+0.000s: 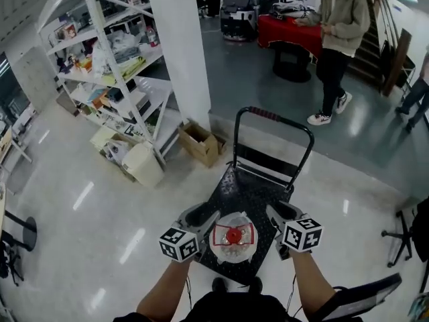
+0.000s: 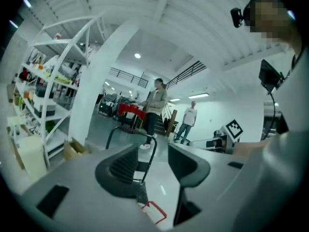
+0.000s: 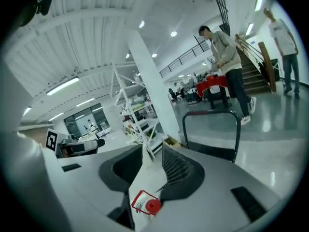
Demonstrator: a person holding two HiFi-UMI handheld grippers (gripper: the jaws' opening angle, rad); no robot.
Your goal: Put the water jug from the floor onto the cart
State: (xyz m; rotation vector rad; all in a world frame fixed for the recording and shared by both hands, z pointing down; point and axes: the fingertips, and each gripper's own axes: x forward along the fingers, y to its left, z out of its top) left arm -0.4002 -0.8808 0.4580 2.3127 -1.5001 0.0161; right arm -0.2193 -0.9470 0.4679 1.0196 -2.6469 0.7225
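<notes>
Seen from above in the head view, the clear water jug (image 1: 233, 239) with a red cap and red handle frame stands on the near end of the black cart's deck (image 1: 244, 190). The cart's push handle (image 1: 273, 118) rises at the far end. My left gripper (image 1: 199, 217) and right gripper (image 1: 284, 214) hover to either side of the jug, above it, both open and empty. In the left gripper view the gripper (image 2: 152, 161) has the jug's red handle (image 2: 153, 211) far below the jaws. In the right gripper view the gripper (image 3: 152, 162) has the red cap (image 3: 152, 206) below it.
A white pillar (image 1: 181, 45) and a cardboard box (image 1: 199, 143) stand beyond the cart on the left. A loaded white shelf rack (image 1: 107, 66) and a white bin (image 1: 144, 165) stand further left. A person (image 1: 338, 39) stands by a red table (image 1: 288, 32). A chair base (image 1: 402, 237) is at right.
</notes>
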